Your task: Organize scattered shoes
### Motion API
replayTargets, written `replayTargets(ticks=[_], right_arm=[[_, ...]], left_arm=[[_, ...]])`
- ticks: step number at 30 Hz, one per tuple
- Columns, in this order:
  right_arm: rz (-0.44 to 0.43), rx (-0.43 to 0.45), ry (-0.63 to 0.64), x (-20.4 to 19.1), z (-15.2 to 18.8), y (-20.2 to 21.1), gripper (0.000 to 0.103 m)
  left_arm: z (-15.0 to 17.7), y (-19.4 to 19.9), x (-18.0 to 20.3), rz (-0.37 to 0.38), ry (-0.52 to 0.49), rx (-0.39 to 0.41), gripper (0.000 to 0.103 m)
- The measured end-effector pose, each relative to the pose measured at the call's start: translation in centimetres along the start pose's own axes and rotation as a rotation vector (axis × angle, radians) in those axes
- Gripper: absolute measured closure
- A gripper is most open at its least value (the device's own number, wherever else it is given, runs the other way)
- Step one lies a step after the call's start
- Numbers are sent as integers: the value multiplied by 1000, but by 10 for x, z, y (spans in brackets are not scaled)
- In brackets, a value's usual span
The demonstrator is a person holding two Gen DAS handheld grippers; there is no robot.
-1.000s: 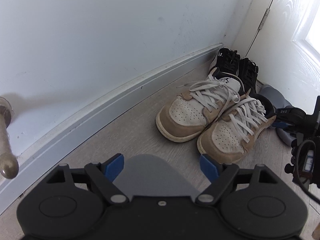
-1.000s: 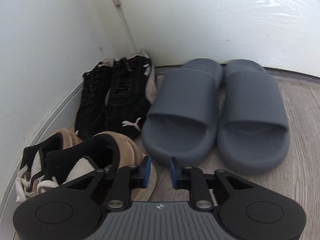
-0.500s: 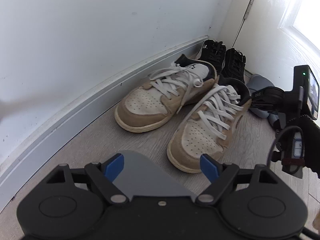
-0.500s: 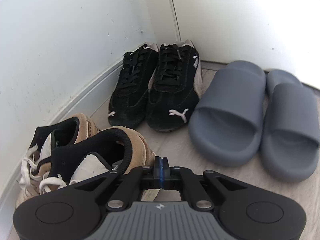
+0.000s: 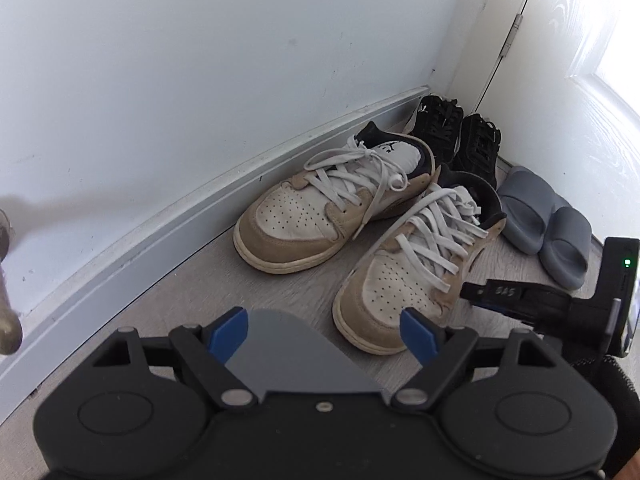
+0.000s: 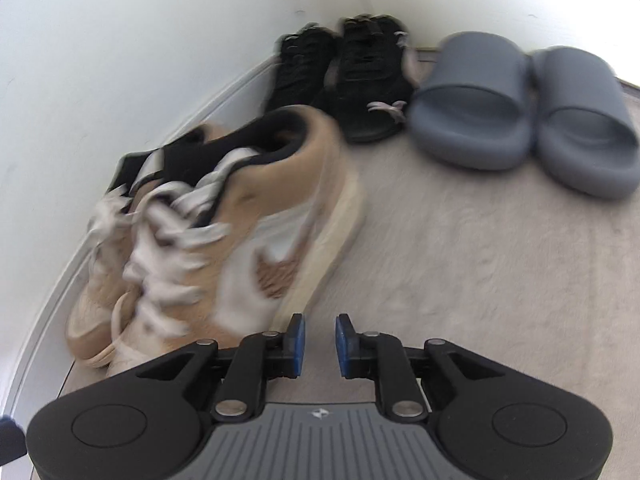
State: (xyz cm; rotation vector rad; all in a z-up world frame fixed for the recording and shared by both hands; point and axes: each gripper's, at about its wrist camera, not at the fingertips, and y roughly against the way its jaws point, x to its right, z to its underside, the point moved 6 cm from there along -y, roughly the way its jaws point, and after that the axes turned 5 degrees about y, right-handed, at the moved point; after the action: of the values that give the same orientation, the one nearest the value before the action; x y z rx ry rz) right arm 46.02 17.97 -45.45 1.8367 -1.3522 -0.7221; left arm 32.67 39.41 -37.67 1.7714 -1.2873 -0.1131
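Observation:
A pair of tan and white sneakers [image 5: 352, 220] with white laces stands side by side near the skirting board, toes toward me; it appears blurred in the right wrist view [image 6: 224, 236]. Behind it in the corner sits a pair of black sneakers [image 5: 460, 140] [image 6: 348, 76]. A pair of grey slides [image 5: 548, 224] [image 6: 528, 108] lies next to them by the door. My left gripper [image 5: 323, 330] is wide open and holds nothing, just short of the nearer tan sneaker. My right gripper [image 6: 320, 340] [image 5: 472, 293] is open by a narrow gap, beside that sneaker's outer side, with nothing between its fingers.
A white wall with a grey skirting board [image 5: 132, 248] runs along the left. A white door [image 5: 580, 80] with a hinge closes off the corner on the right. A brass-coloured handle [image 5: 8, 320] juts in at the far left. Pale wood-look floor [image 6: 460, 260] lies in front of the slides.
My right gripper, shut half a second ago at the nearer tan sneaker's heel, has opened slightly and drawn back along its side. The left gripper stays open and its view has shifted a little.

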Motion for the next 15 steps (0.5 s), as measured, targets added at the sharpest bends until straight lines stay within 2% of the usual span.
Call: replayTargets(ticks=[2, 6, 11, 15], right_arm=[[5, -10, 7, -7, -4, -2, 100], [64, -9, 109, -27, -15, -9, 99], [116, -9, 148, -42, -30, -24, 99], [97, -12, 158, -37, -34, -28, 100]], left_arm=[[-3, 2, 0, 5, 2, 9, 19], [-1, 3, -1, 4, 9, 4, 19], [1, 3, -2, -24, -15, 0, 19], [0, 3, -5, -12, 9, -6, 19]])
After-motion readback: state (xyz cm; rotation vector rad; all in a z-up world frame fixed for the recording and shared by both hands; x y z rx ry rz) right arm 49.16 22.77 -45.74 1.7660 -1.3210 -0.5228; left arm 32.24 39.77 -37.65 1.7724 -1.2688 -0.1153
